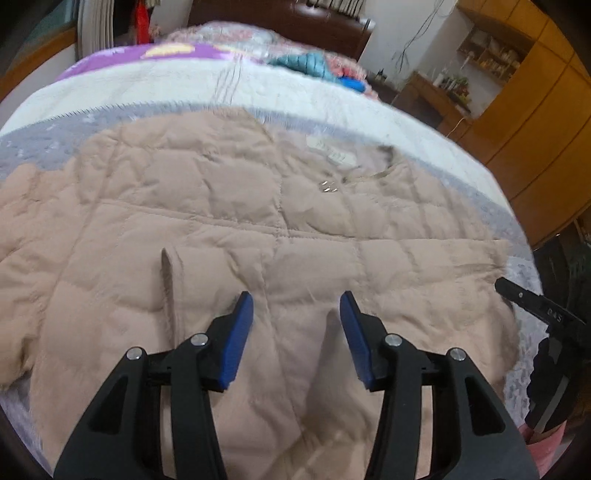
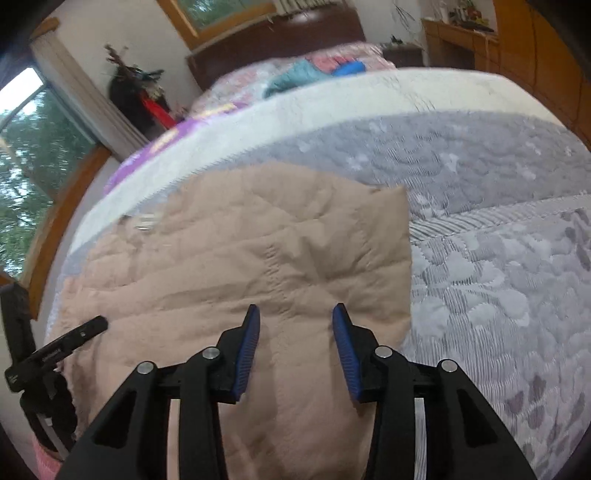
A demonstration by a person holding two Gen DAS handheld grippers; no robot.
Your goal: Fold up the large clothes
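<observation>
A beige quilted jacket (image 1: 229,206) lies spread on the bed, with its collar and label toward the far side. My left gripper (image 1: 296,306) is open, just above the jacket's near part, with nothing between its blue pads. The jacket also shows in the right wrist view (image 2: 280,243), with a squared edge at its right. My right gripper (image 2: 296,317) is open over the jacket's near right part and holds nothing. The right gripper (image 1: 546,325) shows at the right edge of the left wrist view, and the left gripper (image 2: 59,350) at the lower left of the right wrist view.
The bed is covered by a grey patterned quilt (image 2: 498,266) and a white blanket (image 1: 177,85). Teal and blue clothes (image 1: 314,62) lie near the dark headboard (image 1: 280,14). Wooden cabinets (image 1: 535,122) stand to the right, and a window (image 2: 33,147) to the left.
</observation>
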